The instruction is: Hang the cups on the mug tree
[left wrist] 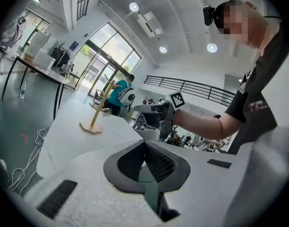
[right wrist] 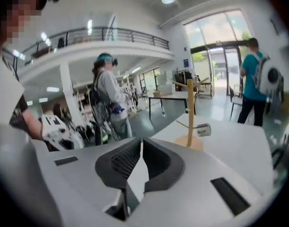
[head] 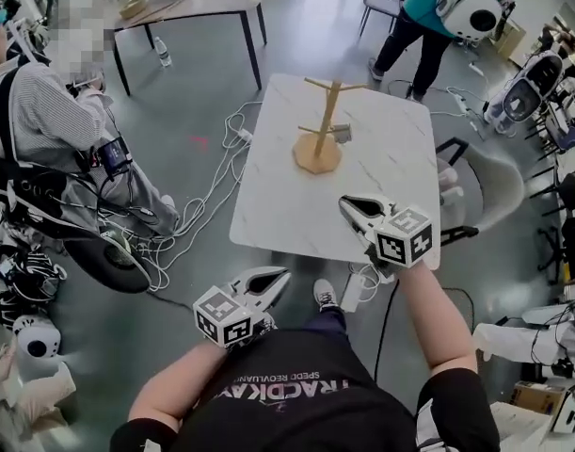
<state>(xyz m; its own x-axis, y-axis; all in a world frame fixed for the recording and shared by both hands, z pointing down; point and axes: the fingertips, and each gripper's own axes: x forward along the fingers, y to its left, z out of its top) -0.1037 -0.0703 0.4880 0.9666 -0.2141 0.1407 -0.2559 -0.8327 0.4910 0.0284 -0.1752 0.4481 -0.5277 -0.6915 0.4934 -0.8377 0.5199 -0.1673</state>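
My left tool [head: 283,274], pressed together and empty, hangs off the tabletop [head: 278,205]; my right tool [head: 344,201], almost together, is closing on nothing. Mug tree [head: 320,125] stands far-centre, with one cup [head: 342,134] hung on it.

Bright, even light from tall windows [left wrist: 104,48] and ceiling lamps [left wrist: 134,6]; soft shadows, strong fisheye bending with dark corners, left gripper [left wrist: 144,145] casing smeared near the lens.

Left tool [head: 283,275] closed; right tool [head: 345,201] empty, jaws closing.
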